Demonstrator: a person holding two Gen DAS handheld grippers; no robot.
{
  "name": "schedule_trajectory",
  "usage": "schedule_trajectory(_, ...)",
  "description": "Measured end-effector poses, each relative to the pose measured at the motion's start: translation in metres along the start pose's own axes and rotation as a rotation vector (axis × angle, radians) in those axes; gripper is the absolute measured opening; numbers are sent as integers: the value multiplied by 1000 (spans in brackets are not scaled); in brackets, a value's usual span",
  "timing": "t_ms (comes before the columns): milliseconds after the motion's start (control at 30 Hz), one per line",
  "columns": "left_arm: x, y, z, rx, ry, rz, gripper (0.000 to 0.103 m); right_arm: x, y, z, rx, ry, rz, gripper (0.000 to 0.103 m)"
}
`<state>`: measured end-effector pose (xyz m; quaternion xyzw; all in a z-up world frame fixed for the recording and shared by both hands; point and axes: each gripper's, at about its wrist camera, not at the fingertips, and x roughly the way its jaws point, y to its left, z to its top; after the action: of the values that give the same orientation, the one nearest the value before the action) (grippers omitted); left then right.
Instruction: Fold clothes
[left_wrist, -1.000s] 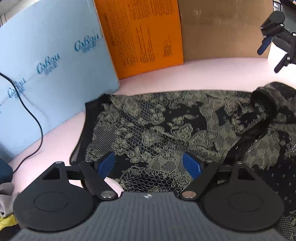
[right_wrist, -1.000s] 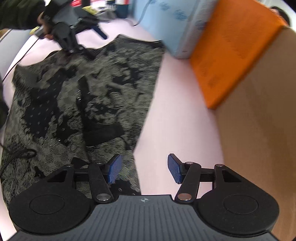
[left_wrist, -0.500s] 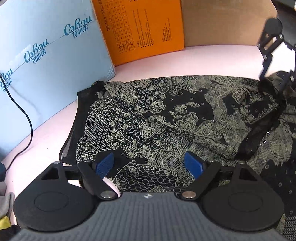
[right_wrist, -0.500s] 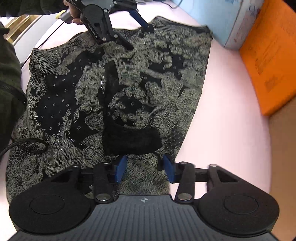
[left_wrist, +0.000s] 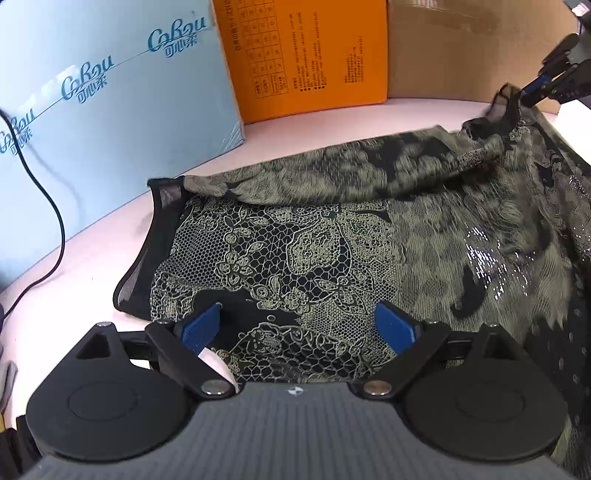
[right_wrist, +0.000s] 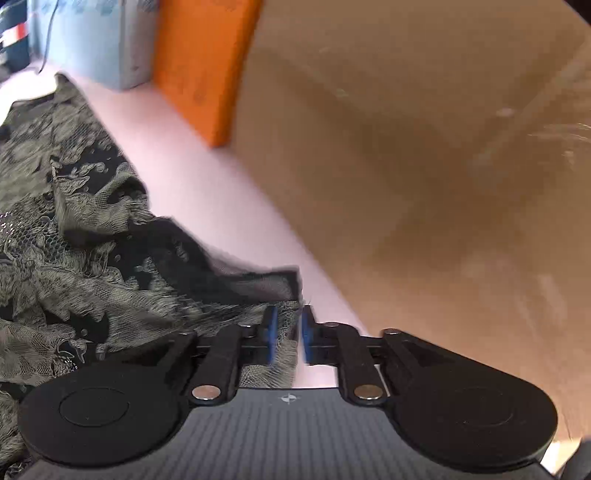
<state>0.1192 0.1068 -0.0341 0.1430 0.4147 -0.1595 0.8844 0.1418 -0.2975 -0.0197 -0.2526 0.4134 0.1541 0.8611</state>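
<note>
A black garment with pale lace print (left_wrist: 314, 251) lies spread on the pink table (left_wrist: 332, 114). My left gripper (left_wrist: 295, 325) hovers over its near left part, open wide and still opening, its blue pads apart with fabric only beneath them. At the far right, my right gripper (left_wrist: 535, 90) has pinched a corner and lifted it, so the far edge rises in a blurred fold. In the right wrist view the right gripper (right_wrist: 287, 334) has its pads close on the hem of the garment (right_wrist: 74, 258), though its jaws are easing open a little.
A light blue box (left_wrist: 92, 110), an orange box (left_wrist: 303, 55) and a brown cardboard box (left_wrist: 461, 48) line the table's far side. A black cable (left_wrist: 55, 221) trails down at the left. The cardboard box (right_wrist: 406, 147) stands close beside the right gripper.
The right gripper came down on the garment's corner, closed on it and lifted it toward the boxes, raising the far edge. The left gripper's jaws widened; it stayed in place.
</note>
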Motion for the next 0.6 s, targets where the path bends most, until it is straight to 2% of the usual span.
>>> schedule_trajectory(33, 0, 1, 0, -7, 5, 2, 98, -6, -1, -5, 16, -16, -11, 36)
schedule_trajectory(67, 1, 3, -1, -14, 10, 4, 100, -12, -2, -11, 37, -28, -11, 39)
schedule_trajectory(167, 0, 5, -1, -23, 16, 8, 101, -26, -5, -34, 114, -29, -11, 40)
schedule_trajectory(233, -4, 2, 5, 8, 2, 38, 93, -34, -4, -51, 163, -22, -17, 41)
schedule_trajectory(300, -11, -5, 18, 63, -54, 23, 89, -42, -3, -68, 215, -20, -22, 45)
schedule_trajectory(333, -13, -8, 25, 95, -90, 9, 84, -47, -1, -76, 254, -35, -23, 47)
schedule_trajectory(433, -12, -35, 50, 288, -168, -34, 78, -62, 13, -100, 370, -75, -8, 55)
schedule_trajectory(533, 1, -70, 66, 538, -188, -81, 78, -76, 32, -123, 462, -101, 18, 57)
schedule_trajectory(600, 12, -87, 75, 619, -180, -108, 78, -85, 42, -136, 514, -109, 40, 63)
